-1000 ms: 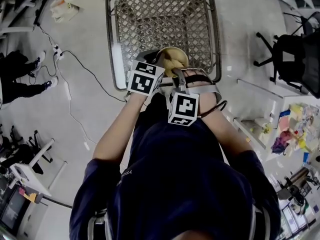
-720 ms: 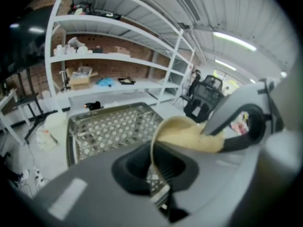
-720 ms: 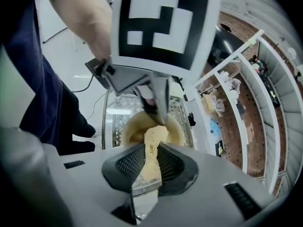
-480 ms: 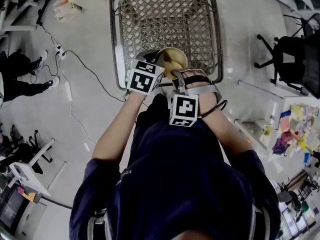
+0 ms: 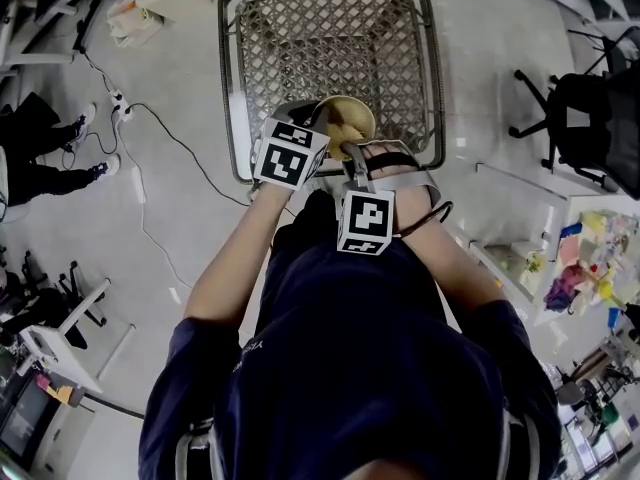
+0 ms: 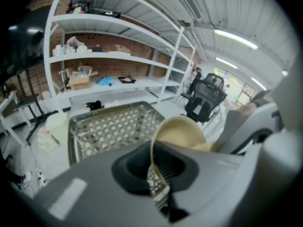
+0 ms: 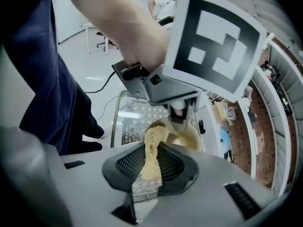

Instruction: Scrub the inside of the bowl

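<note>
A tan bowl [image 5: 347, 118] is held tilted above a metal mesh basket [image 5: 330, 38]. My left gripper [image 5: 316, 126] is shut on the bowl's rim; in the left gripper view the thin rim [image 6: 152, 169] runs down between the jaws of the left gripper [image 6: 157, 186]. My right gripper [image 5: 352, 151] is shut on a yellowish fibrous scrub pad [image 7: 152, 148], whose tip reaches into the bowl [image 7: 189, 137]. The right gripper view shows the right gripper [image 7: 149, 176] gripping the pad, with the left gripper's marker cube [image 7: 215, 46] just above the bowl.
The basket's rim [image 5: 228, 88] frames the bowl. A cable [image 5: 170, 148] trails over the floor at left, near a person's legs [image 5: 40, 158]. A black office chair [image 5: 590, 108] stands at right. White shelves [image 6: 109, 56] line the brick wall behind.
Both grippers stay shut on the bowl and the pad. The right gripper has edged slightly to the right at the bowl's mouth; the bowl has hardly moved.
</note>
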`<state>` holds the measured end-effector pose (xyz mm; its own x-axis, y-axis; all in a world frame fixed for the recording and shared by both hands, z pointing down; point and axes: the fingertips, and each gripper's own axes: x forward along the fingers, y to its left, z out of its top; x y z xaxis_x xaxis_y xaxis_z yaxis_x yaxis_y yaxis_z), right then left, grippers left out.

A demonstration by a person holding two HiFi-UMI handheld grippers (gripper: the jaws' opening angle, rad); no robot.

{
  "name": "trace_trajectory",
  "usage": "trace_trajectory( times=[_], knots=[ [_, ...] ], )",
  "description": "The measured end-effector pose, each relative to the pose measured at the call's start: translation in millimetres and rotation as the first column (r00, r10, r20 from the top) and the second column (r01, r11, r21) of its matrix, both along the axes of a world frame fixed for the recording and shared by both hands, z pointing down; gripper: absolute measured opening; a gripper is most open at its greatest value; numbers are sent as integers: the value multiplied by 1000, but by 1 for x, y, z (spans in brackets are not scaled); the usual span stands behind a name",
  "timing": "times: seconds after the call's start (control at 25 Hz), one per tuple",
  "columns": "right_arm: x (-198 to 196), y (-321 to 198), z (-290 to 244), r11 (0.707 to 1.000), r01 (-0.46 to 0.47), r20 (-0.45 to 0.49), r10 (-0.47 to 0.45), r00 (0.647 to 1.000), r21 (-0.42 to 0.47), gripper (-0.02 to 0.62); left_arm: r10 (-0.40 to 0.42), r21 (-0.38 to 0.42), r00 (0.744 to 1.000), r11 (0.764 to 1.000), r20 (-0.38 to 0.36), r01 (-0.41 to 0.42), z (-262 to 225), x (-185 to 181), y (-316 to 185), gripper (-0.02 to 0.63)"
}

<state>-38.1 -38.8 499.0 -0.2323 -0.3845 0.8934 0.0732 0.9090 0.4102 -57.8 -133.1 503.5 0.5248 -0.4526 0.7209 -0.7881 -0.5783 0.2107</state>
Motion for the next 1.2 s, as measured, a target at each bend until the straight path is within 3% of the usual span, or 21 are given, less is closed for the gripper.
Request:
trace_trajectory(
  times=[0.24, 0.48, 0.72, 0.96, 1.2],
  knots=[
    [17, -47, -15, 992, -114, 29, 112, 993, 61, 66, -5, -8, 1000, 1000, -5, 5, 2, 2, -2, 9],
    [3, -11, -3, 1000, 4, -6, -4, 1000, 15, 66, -10, 5, 1000, 1000, 8, 10, -2, 1, -11, 9],
    [23, -53, -16, 991, -112, 17, 111, 994, 75, 66, -9, -6, 1000, 1000, 4, 9, 2, 4, -6, 11],
    [7, -6, 2, 1000, 24, -6, -24, 1000, -5, 66, -14, -4, 1000, 1000, 1, 14, 2, 5, -9, 9],
    [27, -47, -11, 995, -93, 30, 91, 995, 42, 66, -20, -25, 1000, 1000, -11, 19, 6, 9, -3, 11]
  ],
)
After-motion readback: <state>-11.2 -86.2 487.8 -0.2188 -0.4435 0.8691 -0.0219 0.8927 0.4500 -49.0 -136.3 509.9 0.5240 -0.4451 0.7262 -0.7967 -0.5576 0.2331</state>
